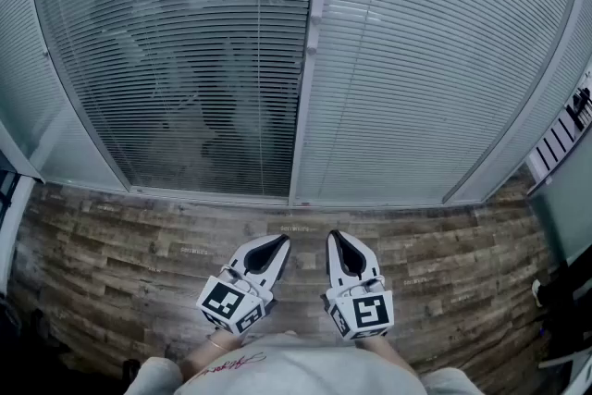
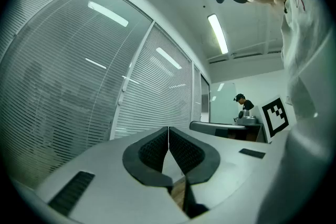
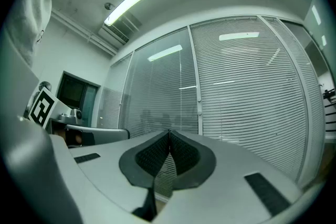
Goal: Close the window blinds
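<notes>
White slatted blinds hang over two tall window panes ahead. The left blind [image 1: 185, 60] has its slats tilted so that dark shapes show through; the right blind [image 1: 435, 60] looks paler and more solid. A white frame post [image 1: 310, 60] divides them. My left gripper [image 1: 285, 239] and right gripper [image 1: 332, 235] hang side by side low in the head view, over the wood floor, well short of the blinds. Both are shut with nothing between the jaws. In the left gripper view the left gripper [image 2: 168, 127] points at the blinds [image 2: 63, 86]; the right gripper [image 3: 169, 131] faces the blinds [image 3: 247, 92] too.
Wood-plank floor [image 1: 111, 245] runs up to the window sill. A dark object with white rungs [image 1: 569, 125] stands at the right edge. In the left gripper view a person [image 2: 242, 105] stands far off at a counter. A dark doorway [image 3: 76, 94] lies to the left.
</notes>
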Demonstrator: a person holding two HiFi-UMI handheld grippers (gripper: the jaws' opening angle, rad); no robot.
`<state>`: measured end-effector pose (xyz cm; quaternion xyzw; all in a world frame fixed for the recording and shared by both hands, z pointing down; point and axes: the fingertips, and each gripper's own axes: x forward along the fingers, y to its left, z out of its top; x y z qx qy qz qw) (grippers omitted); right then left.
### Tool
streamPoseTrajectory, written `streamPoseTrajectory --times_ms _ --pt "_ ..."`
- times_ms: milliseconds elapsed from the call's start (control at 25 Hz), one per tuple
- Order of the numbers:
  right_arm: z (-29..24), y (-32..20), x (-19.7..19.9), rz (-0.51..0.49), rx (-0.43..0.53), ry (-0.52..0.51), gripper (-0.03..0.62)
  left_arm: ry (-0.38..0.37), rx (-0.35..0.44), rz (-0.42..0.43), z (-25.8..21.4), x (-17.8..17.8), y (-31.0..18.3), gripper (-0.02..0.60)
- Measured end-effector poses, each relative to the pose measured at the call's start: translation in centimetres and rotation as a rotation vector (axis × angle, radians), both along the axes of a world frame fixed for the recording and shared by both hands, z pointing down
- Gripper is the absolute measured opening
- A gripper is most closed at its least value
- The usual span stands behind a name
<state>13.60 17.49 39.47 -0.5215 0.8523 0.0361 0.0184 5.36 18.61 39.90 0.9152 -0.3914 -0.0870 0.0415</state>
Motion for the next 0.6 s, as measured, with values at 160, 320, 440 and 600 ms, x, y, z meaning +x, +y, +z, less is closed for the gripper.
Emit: streamPoseTrajectory --times_ms 160,320,440,600 --pt "0.16 0.69 -0.33 -0.015 -0.002 0.010 0.020 0.003 -0.001 0.001 0.32 0.09 0.74 0.018" --pt "0.26 0.79 -0.15 -0.015 -0.005 0.013 0.020 0.001 0.010 0.007 0.55 0.39 0.84 0.018" --pt "-0.02 0.70 -0.03 -0.017 0.001 0.010 0.020 0.002 0.005 0.008 0.49 0.61 0.72 0.018" --pt "-0.46 0.67 0.63 -0.004 0.019 -0.022 0.020 0.003 0.005 0.003 0.40 0.76 0.66 0.018"
